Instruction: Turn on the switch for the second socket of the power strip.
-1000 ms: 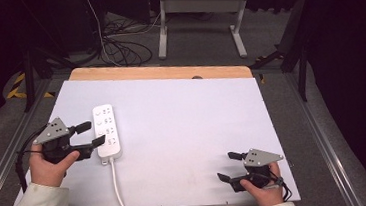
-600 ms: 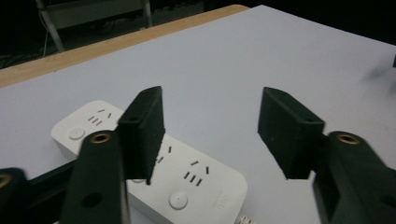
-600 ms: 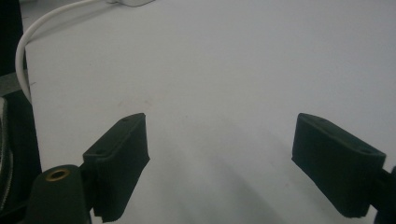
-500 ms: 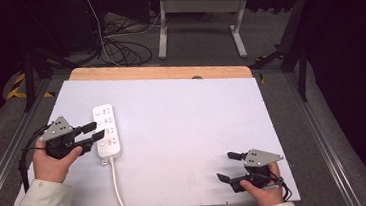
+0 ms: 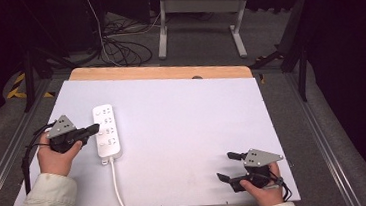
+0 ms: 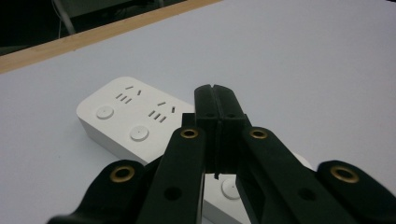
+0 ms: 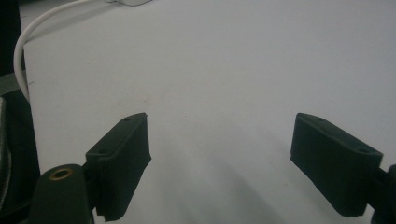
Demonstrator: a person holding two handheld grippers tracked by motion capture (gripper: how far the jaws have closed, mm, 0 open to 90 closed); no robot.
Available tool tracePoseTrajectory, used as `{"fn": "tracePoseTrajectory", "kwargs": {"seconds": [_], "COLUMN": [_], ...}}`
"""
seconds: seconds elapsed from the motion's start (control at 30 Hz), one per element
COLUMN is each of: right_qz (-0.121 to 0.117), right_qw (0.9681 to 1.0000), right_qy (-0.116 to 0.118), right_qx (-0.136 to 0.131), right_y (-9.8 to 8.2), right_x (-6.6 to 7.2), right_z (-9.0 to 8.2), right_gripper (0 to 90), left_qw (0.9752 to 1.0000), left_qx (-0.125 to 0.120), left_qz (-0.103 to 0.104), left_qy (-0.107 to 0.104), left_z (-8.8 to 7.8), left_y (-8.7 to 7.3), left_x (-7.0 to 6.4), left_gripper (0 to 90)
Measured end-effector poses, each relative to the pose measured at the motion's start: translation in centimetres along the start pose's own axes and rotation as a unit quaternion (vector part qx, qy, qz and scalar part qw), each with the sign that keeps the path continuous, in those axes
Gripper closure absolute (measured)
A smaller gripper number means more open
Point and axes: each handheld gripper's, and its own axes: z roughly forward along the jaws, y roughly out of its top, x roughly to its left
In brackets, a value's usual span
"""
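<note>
A white power strip (image 5: 107,130) lies flat at the left of the white table top, its sockets and round buttons (image 6: 135,116) facing up. My left gripper (image 5: 93,128) reaches in from the strip's left side. Its jaws have just been closing and now stand pressed together with nothing between them (image 6: 216,100). The tips hover over the strip's middle; I cannot tell if they touch it. My right gripper (image 5: 227,167) rests near the front right corner, open, with bare table between its fingers (image 7: 219,158).
The strip's white cable (image 5: 121,198) runs toward me and drops over the front edge; it also curves past the far left in the right gripper view (image 7: 21,51). A wooden strip (image 5: 158,74) borders the table's far edge. Cables and a metal stand sit on the floor beyond.
The left gripper's jaws went from wide open to pressed together while the hand edged down toward the power strip. The right hand and gripper stayed still.
</note>
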Motion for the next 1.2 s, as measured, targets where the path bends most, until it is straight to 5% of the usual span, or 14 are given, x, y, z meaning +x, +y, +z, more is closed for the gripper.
{"fn": "tracePoseTrajectory", "kwargs": {"seconds": [1.2], "right_qz": [0.001], "right_qw": [1.0000], "right_qy": [-0.001], "right_qx": [0.000], "right_y": [0.0], "right_x": [0.0], "right_z": [0.0], "right_gripper": [20.7], "left_qw": [0.9977], "left_qx": [0.066], "left_qz": [0.002], "left_qy": [0.014], "left_z": [2.8], "left_y": [-1.4], "left_x": [1.6], "left_gripper": [89.9]}}
